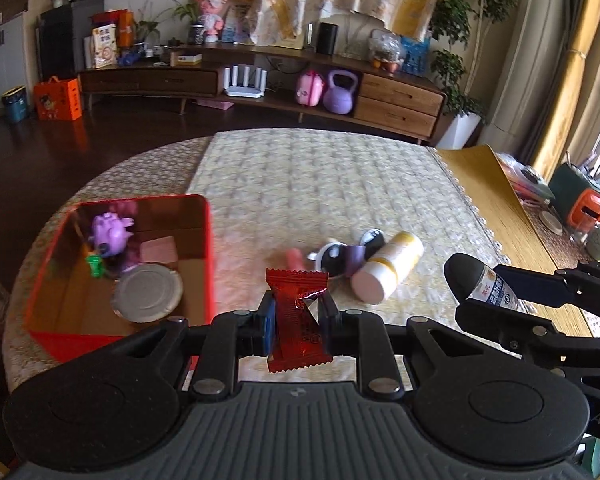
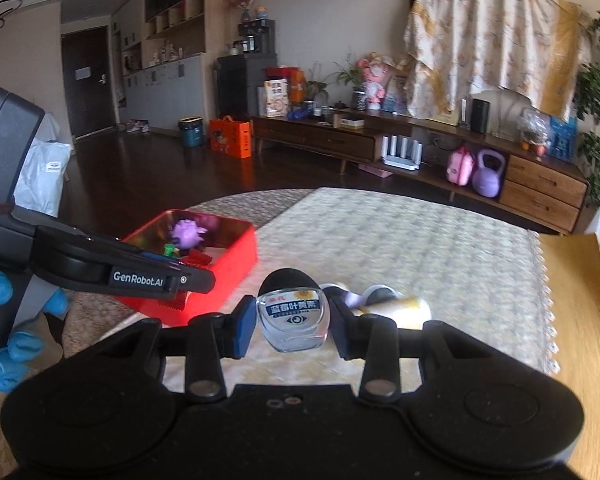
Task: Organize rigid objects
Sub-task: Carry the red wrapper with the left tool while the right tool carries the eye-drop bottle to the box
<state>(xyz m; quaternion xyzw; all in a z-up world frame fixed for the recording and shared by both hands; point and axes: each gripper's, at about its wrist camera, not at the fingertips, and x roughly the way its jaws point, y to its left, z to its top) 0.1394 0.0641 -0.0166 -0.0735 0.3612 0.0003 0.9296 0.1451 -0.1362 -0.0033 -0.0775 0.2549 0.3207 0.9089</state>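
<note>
Two tools are loaded at once. The left tool point(image 1: 296, 322) is closed on a red packet point(image 1: 298, 322), pinched across its narrow waist so both crimped ends flare out above and below the pads. The right tool point(image 2: 292, 324) is closed on a small clear bottle point(image 2: 293, 314) with a black cap, gripped across the labelled body, cap pointing away. Both are held above the near edge of the surface point(image 1: 320, 176), clear of the cloth.

The red box point(image 1: 112, 264) sits to the left, open, already holding a purple toy point(image 1: 110, 234), a round lid point(image 1: 148, 293), a pink block and a small green piece. Still lying on the cloth to the right of the box are a yellow-and-white canister point(image 1: 388, 270) on its side and, just beside it on its left, a blurred cluster of small dark and white pieces.

The packet looks very light and crinkly; its foil skin is likely slick, so the waist pinch seems the safest hold. The bottle looks rigid, smooth and possibly glass, so it could slip or crack if dropped; the flat label faces give the pads better purchase than the rounded cap. The canister would probably roll, so take it across its middle.
</note>
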